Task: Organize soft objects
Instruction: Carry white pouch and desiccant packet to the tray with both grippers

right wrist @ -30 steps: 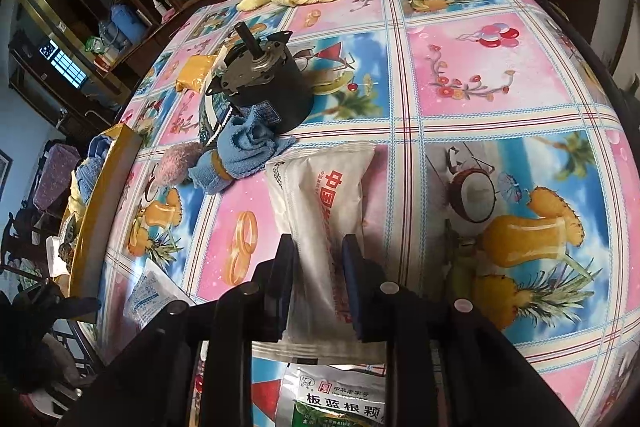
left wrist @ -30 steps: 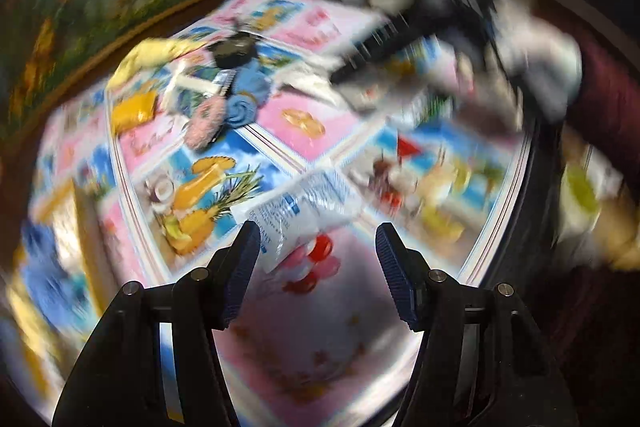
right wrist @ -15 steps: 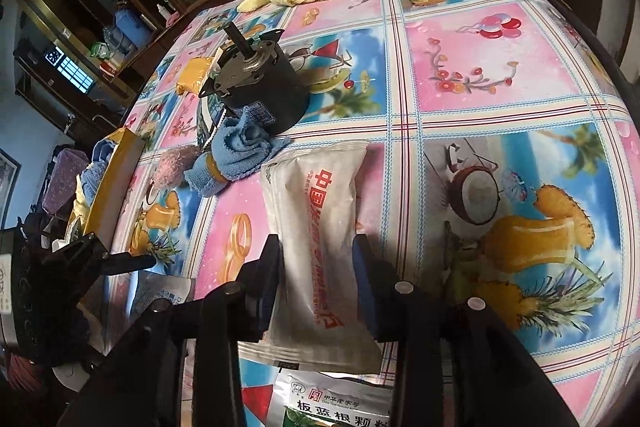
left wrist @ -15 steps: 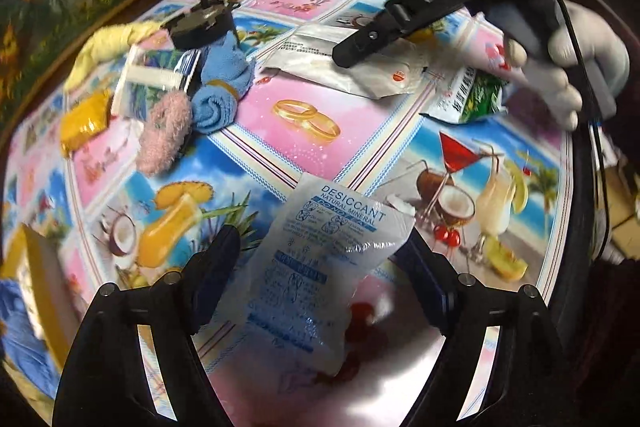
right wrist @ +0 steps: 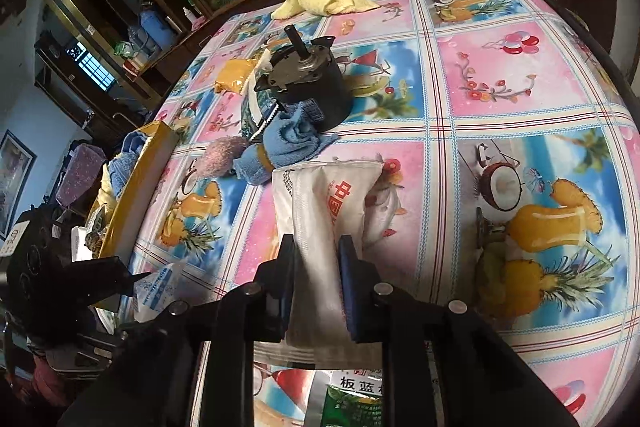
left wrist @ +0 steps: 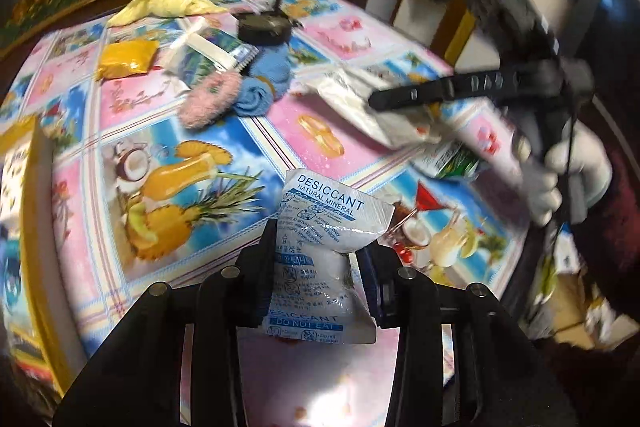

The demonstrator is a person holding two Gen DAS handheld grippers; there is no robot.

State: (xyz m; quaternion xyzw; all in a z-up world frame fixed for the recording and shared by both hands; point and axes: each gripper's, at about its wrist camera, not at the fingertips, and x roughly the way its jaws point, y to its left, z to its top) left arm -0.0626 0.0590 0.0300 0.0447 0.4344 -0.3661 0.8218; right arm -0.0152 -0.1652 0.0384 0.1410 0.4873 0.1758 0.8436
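Note:
A white desiccant packet with blue print is pinched at its waist by my left gripper, whose jaws are closing on it just above the fruit-print tablecloth. In the right wrist view a white pouch with red characters sits between the closing jaws of my right gripper, its pads squeezing it. The left view shows that pouch lifted at one end. A rolled blue cloth, a pink fuzzy piece and a yellow cloth lie further back.
A black motor stands behind the blue cloth. An orange packet and a printed sachet lie at the back left. A green sachet lies under my right gripper. A yellow-edged box of cloths stands at the table's left edge. A gloved hand holds the right gripper.
My left gripper's wide jaws have closed in on the desiccant packet and crumpled it. The right jaws widened a little, then closed again on the white pouch. The left view has rolled.

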